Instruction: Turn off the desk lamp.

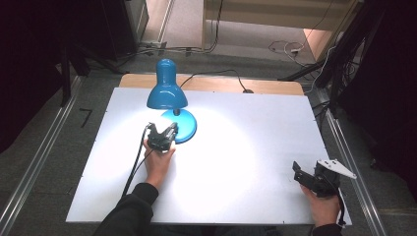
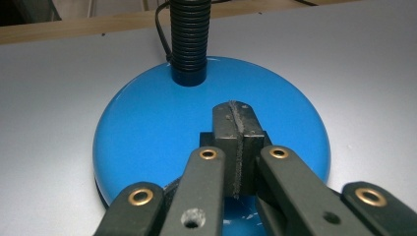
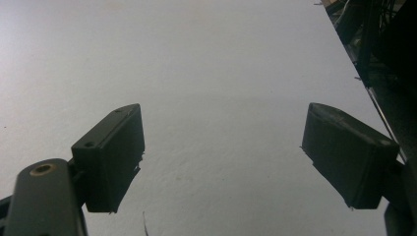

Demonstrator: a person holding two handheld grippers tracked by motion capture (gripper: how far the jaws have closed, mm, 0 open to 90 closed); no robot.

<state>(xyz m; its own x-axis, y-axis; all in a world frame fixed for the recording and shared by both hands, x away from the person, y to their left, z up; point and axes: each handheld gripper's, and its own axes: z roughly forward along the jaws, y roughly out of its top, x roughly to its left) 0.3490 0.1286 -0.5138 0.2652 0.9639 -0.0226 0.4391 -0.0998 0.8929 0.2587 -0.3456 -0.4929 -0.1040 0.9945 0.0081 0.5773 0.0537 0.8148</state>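
Note:
A blue desk lamp [image 1: 167, 91] stands lit at the back left of the white table [image 1: 246, 147], its round base [image 1: 183, 125] on the surface and its shade casting a bright pool of light. My left gripper [image 1: 164, 133] is at the front edge of that base. In the left gripper view its jaws are pressed together, tips [image 2: 235, 115] over the blue base [image 2: 147, 132], below the black ribbed neck [image 2: 189, 34]. Whether the tips touch the base I cannot tell. My right gripper [image 1: 307, 177] rests near the front right corner, open [image 3: 221, 147] with bare table between the jaws.
The lamp's black cord [image 1: 216, 73] runs back over the wooden strip [image 1: 275, 87] at the table's far edge. A cable [image 1: 135, 164] trails from the left gripper toward the front. Metal rails flank the table, and dark stands and cables lie on the floor at the right.

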